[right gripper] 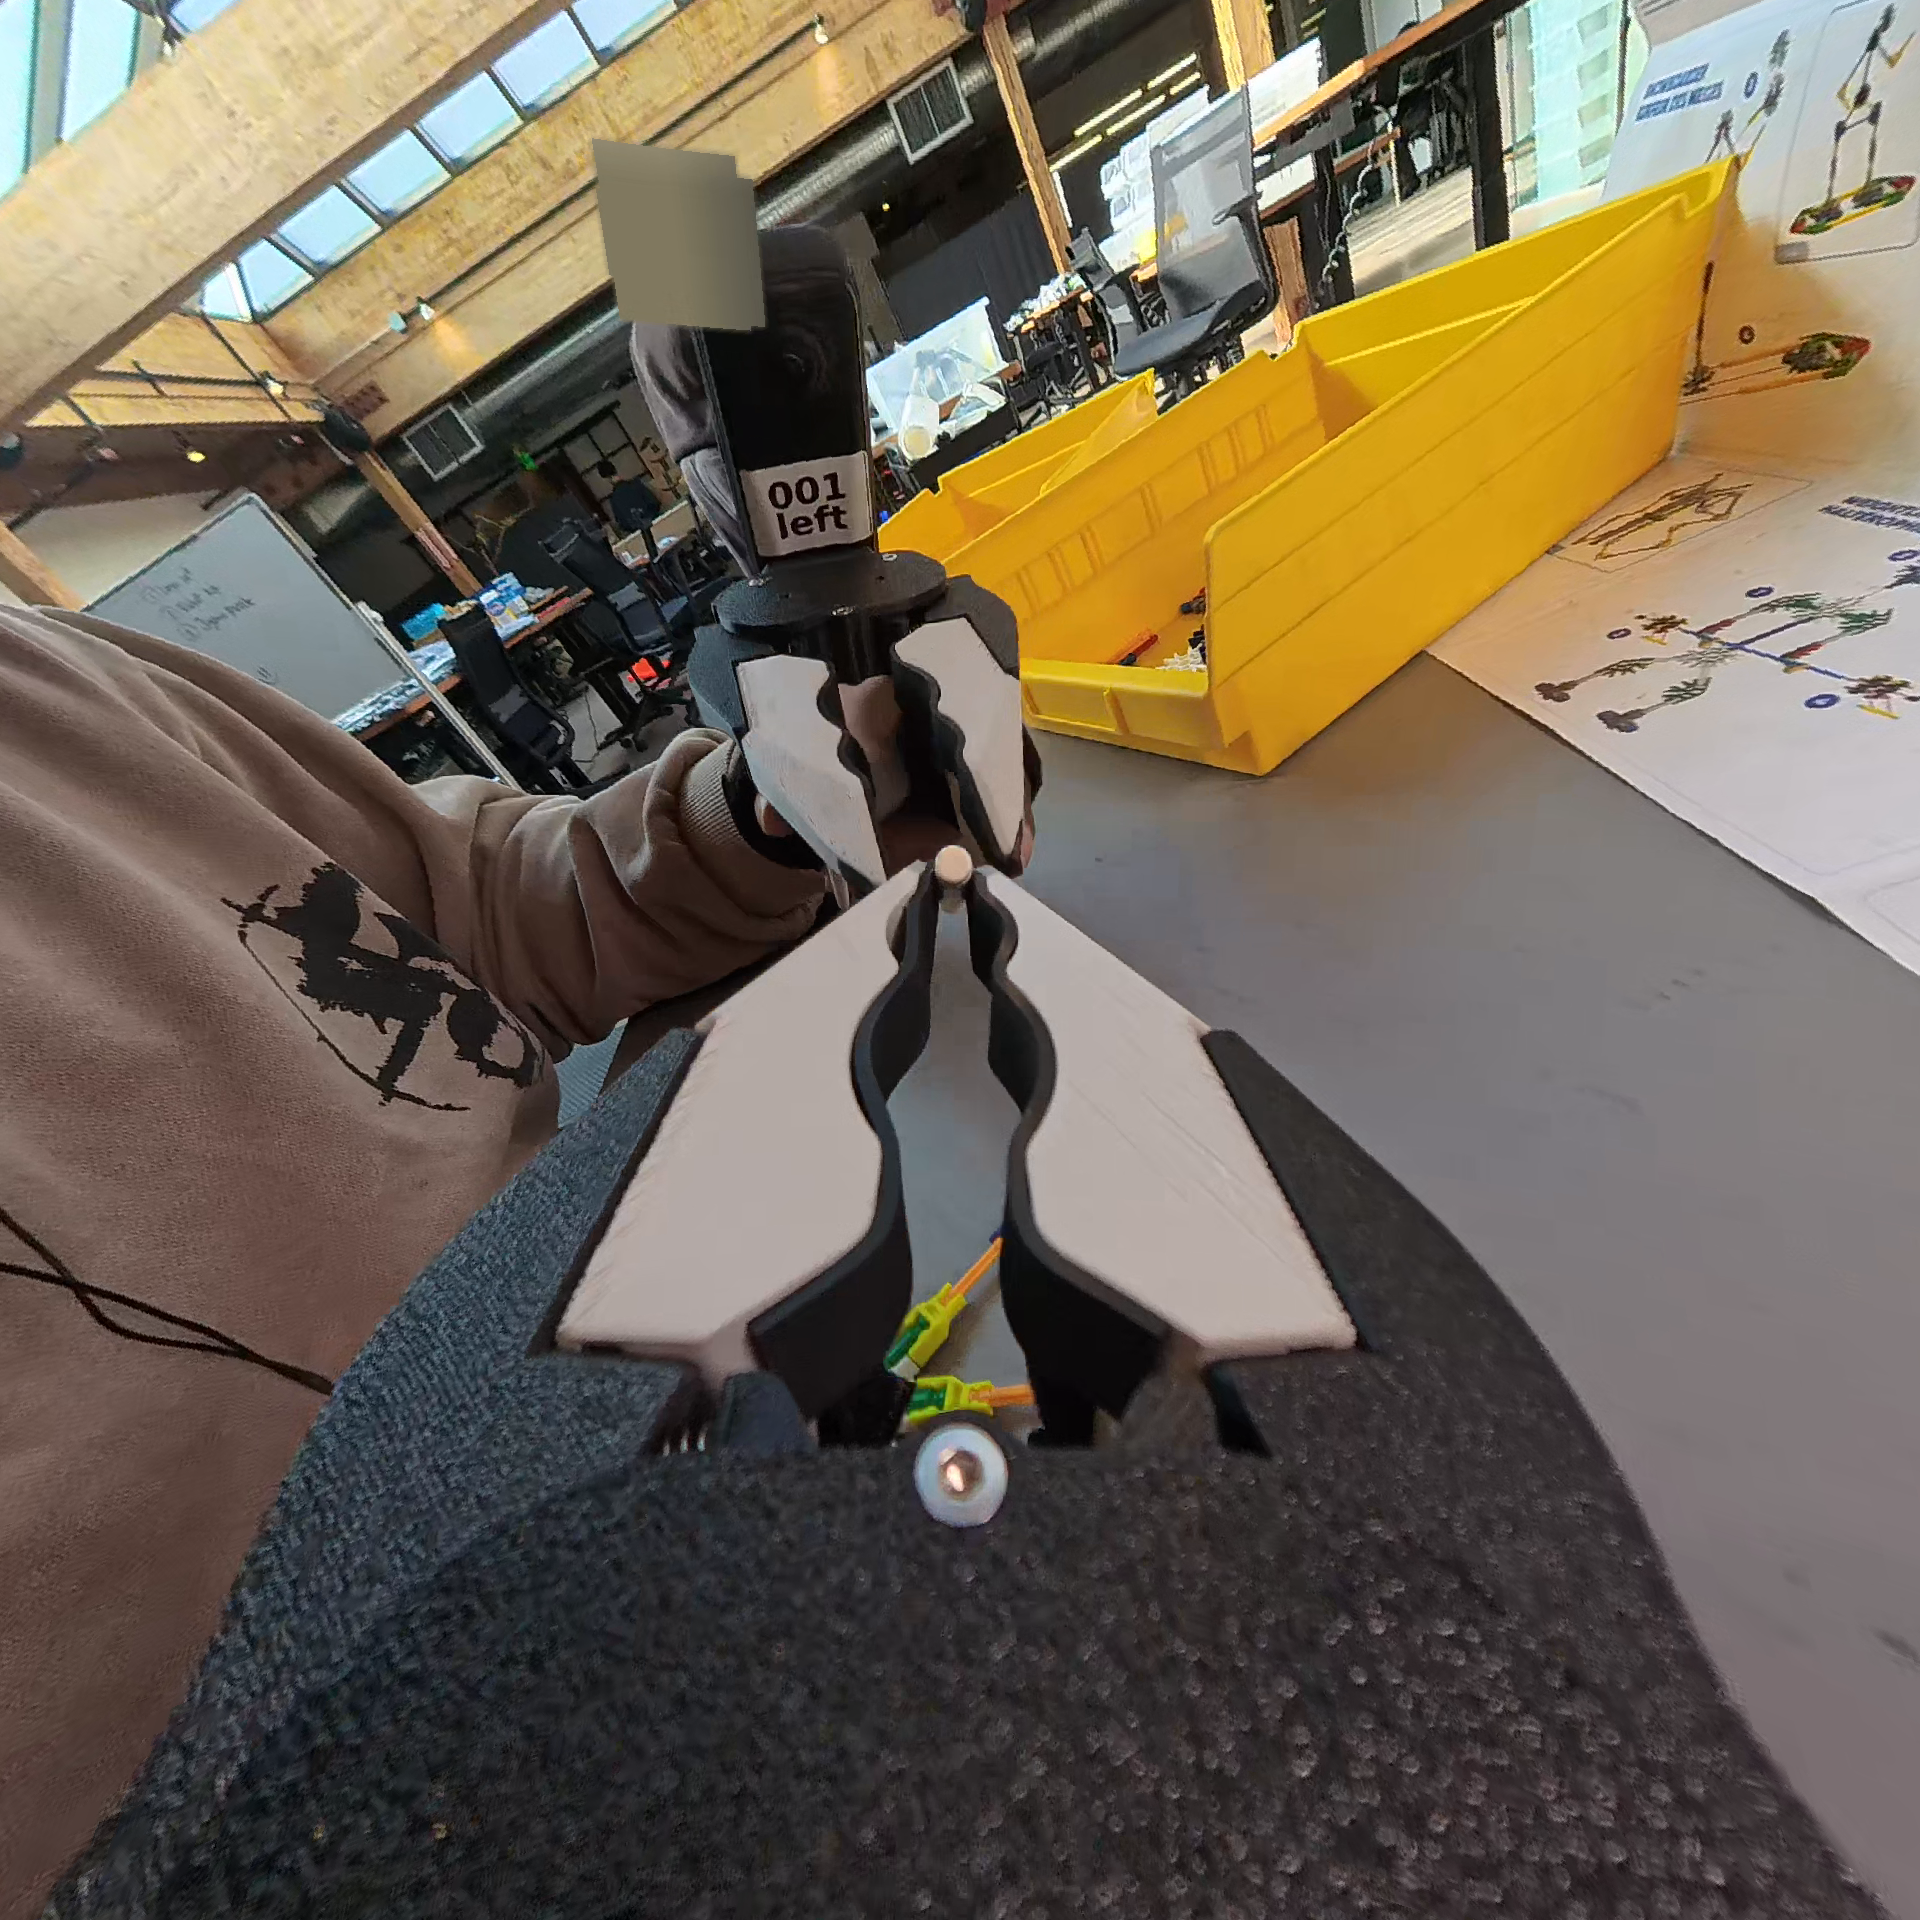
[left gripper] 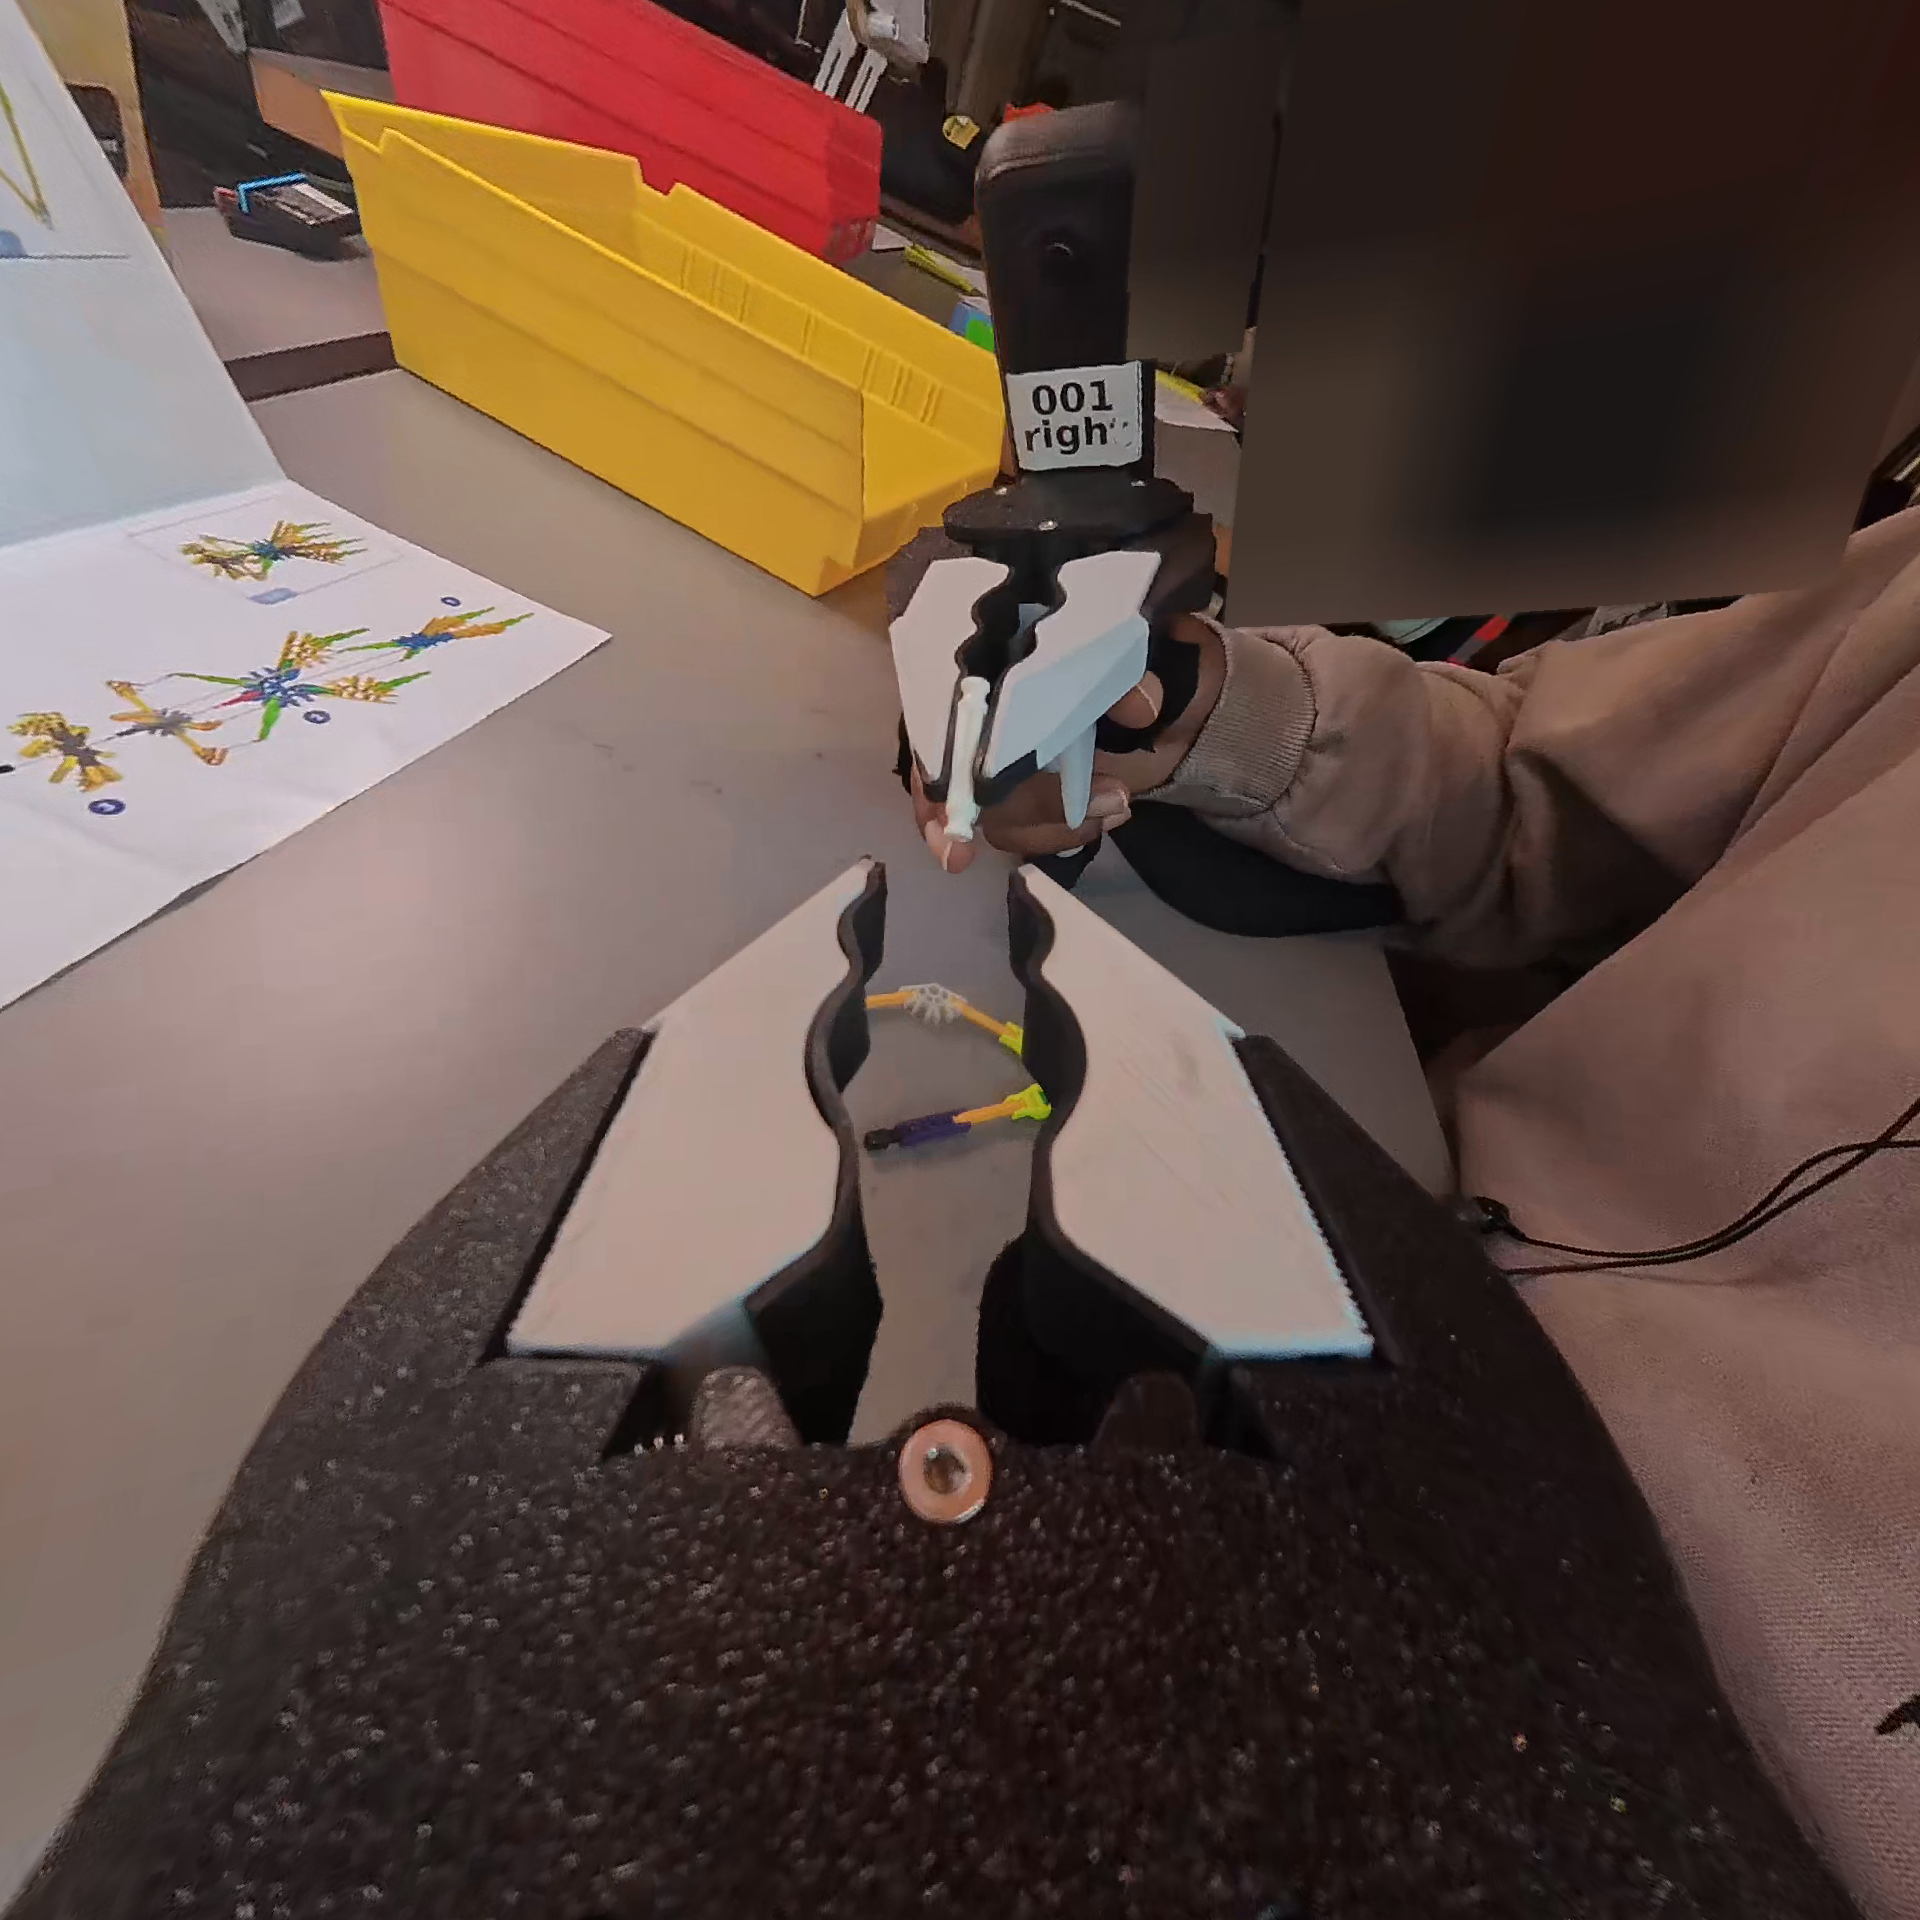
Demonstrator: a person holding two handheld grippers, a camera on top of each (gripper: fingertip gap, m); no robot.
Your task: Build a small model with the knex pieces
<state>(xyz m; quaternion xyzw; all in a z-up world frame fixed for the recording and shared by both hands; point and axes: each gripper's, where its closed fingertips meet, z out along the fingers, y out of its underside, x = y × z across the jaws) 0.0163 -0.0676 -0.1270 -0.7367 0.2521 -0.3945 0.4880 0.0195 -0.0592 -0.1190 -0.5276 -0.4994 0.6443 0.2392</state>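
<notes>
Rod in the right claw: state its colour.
White rod; clearest in the left wrist view.

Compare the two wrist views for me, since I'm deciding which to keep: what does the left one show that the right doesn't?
Only the left wrist view shows the red bin and the white rod side-on in the right gripper. Only the right wrist view shows the room with office chairs and a whiteboard. Both show the yellow bin, the instruction sheet and the small rod assembly on the grey table.
</notes>
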